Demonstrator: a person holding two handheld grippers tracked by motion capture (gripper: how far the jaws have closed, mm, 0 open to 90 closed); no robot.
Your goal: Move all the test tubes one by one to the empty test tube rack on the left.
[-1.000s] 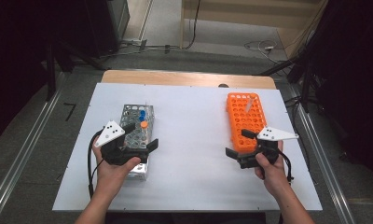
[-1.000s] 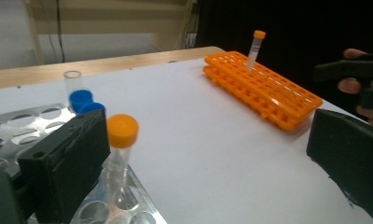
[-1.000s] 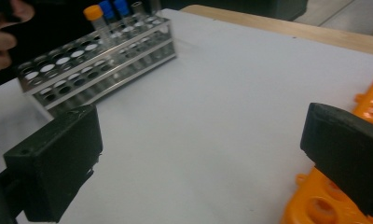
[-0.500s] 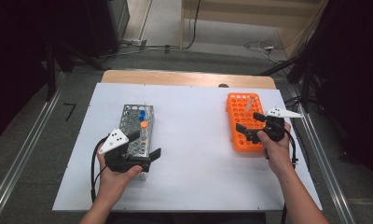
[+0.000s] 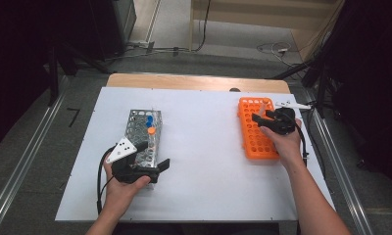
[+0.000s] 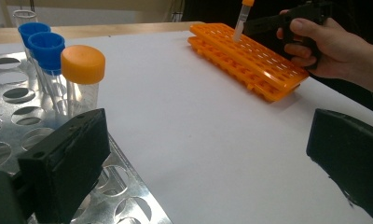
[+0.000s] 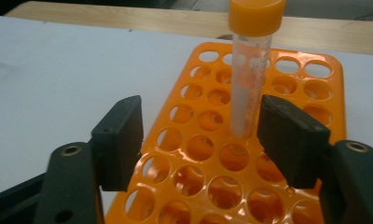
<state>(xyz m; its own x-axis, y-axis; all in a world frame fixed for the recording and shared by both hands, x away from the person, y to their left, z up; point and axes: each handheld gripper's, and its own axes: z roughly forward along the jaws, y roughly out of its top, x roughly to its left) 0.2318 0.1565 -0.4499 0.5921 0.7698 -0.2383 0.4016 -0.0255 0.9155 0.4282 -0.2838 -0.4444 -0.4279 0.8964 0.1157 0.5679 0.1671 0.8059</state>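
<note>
The right gripper (image 7: pixel 201 135) has been closing its fingers (image 7: pixel 291 135) around a clear plastic tube with an orange cap (image 7: pixel 251 70) standing in the orange plastic rack (image 7: pixel 315 100), not pressing it. The left gripper (image 6: pixel 208 163) is released over the white bench (image 6: pixel 184 116).

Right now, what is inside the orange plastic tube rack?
One clear tube with an orange cap stands upright in a hole of the orange plastic tube rack, between the right tool's open jaws. The other visible holes look empty. The tube's foot is hidden inside its hole.

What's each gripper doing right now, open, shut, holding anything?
Left gripper: open, holding nothing, beside the metal rack.
Right gripper: jaws just closing around the orange-capped tube, not gripping yet.
</note>
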